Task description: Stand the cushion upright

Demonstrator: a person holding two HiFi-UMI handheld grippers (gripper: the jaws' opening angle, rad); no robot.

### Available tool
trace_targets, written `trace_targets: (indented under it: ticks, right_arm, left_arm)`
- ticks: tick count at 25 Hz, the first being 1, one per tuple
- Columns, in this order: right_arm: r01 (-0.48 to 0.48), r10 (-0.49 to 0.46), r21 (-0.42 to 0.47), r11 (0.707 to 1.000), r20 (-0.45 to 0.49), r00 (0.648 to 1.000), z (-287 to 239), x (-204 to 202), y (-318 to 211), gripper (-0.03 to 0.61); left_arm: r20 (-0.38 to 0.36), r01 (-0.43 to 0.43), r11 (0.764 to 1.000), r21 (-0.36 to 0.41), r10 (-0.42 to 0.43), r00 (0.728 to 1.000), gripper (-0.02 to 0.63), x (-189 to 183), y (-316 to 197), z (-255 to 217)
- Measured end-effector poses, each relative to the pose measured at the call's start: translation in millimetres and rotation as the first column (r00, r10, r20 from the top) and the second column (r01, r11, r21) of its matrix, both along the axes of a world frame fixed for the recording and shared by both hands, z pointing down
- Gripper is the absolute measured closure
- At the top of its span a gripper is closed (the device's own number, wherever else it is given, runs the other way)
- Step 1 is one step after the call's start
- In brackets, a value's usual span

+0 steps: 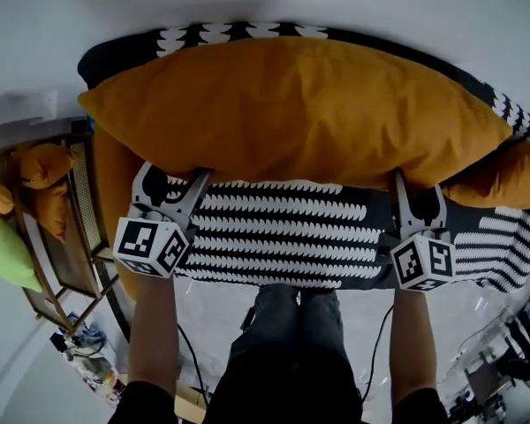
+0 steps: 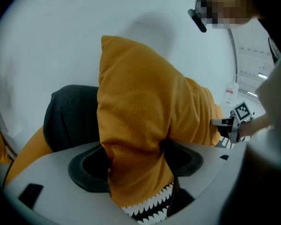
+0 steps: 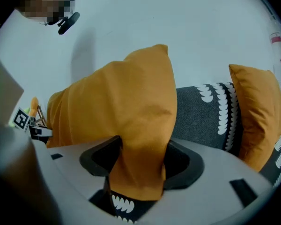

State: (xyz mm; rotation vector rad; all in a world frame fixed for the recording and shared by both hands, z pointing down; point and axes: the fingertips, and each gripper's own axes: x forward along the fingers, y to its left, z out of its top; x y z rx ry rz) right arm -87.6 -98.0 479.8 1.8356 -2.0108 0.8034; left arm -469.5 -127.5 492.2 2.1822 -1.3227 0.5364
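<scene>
A large mustard cushion stands on its long edge on a black-and-white patterned seat, leaning back towards the white wall. My left gripper is at its lower left edge and my right gripper at its lower right edge. In the left gripper view the cushion hangs bunched between the jaws of the left gripper, touching both pads. The right gripper view shows the same: cushion fabric fills the gap of the right gripper. The cushion's bottom edge is hidden behind the jaws.
A second mustard cushion lies at the right end, and another sits low at the left. A dark grey patterned backrest stands behind. A wooden side table with orange and green soft things is at the left. The person's legs are below.
</scene>
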Motion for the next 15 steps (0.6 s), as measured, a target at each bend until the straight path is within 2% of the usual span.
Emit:
trace_targets:
  ticks: [2, 4, 10, 12, 15]
  right_arm:
    - [-0.007, 0.006, -0.069, 0.998, -0.016, 1.0, 23, -1, 9, 0.273]
    - [-0.02, 0.016, -0.109, 0.994, -0.03, 0.999, 39, -2, 15, 0.257]
    - [-0.034, 0.026, -0.107, 0.994, -0.069, 0.997, 42, -7, 13, 0.245]
    - [-0.048, 0.042, -0.114, 0.992, -0.054, 0.998, 42, -7, 16, 0.238]
    - [-0.104, 0.105, -0.117, 0.988, 0.001, 0.994, 33, 5, 32, 0.239]
  left_arm:
    - [0.036, 0.033, 0.996, -0.084, -0.03, 0.999, 0.249, -7, 8, 29]
    - [0.045, 0.078, 0.99, -0.118, -0.074, 0.996, 0.247, -12, 14, 46]
    - [-0.006, 0.16, 0.982, -0.101, -0.162, 0.987, 0.247, -30, 21, 48]
    - [-0.026, 0.202, 0.974, -0.098, -0.206, 0.978, 0.247, -39, 28, 43]
    - [-0.107, 0.263, 0.961, -0.081, -0.27, 0.957, 0.247, -32, 35, 14]
